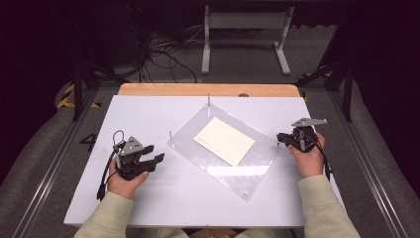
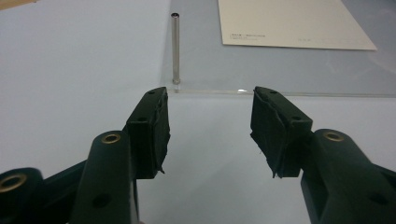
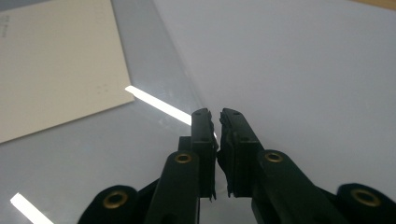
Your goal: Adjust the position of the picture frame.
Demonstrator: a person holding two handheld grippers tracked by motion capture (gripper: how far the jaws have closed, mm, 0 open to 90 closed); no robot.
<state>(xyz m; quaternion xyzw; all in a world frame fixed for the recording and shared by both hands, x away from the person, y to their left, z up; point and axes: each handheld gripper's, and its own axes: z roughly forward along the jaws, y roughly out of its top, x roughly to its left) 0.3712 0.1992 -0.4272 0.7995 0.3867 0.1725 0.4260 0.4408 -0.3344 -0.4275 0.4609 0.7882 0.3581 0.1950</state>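
Observation:
A clear acrylic plate [image 1: 218, 166] lies at an angle on the white table [image 1: 148, 114], with a cream sheet of paper [image 1: 226, 140] on it. Thin metal posts stand at its far corner [image 1: 208, 100] and its left corner [image 1: 170, 135]. My left gripper [image 1: 157, 153] is open just left of the plate. In its own view the jaws [image 2: 210, 93] face the plate's edge [image 2: 261, 70], the left post [image 2: 175, 46] and the paper [image 2: 289, 23]. My right gripper [image 1: 281, 138] is at the plate's right corner. Its jaws [image 3: 215, 112] are pressed together over the plate's edge [image 3: 154, 60], beside the paper [image 3: 56, 65]. I cannot tell whether anything is between them.
The white table has a wooden strip [image 1: 208, 89] along its far edge. Beyond it are a white stand [image 1: 245, 29] and loose cables [image 1: 163, 49] on the floor. Metal rails [image 1: 54, 158] run along both sides of the table.

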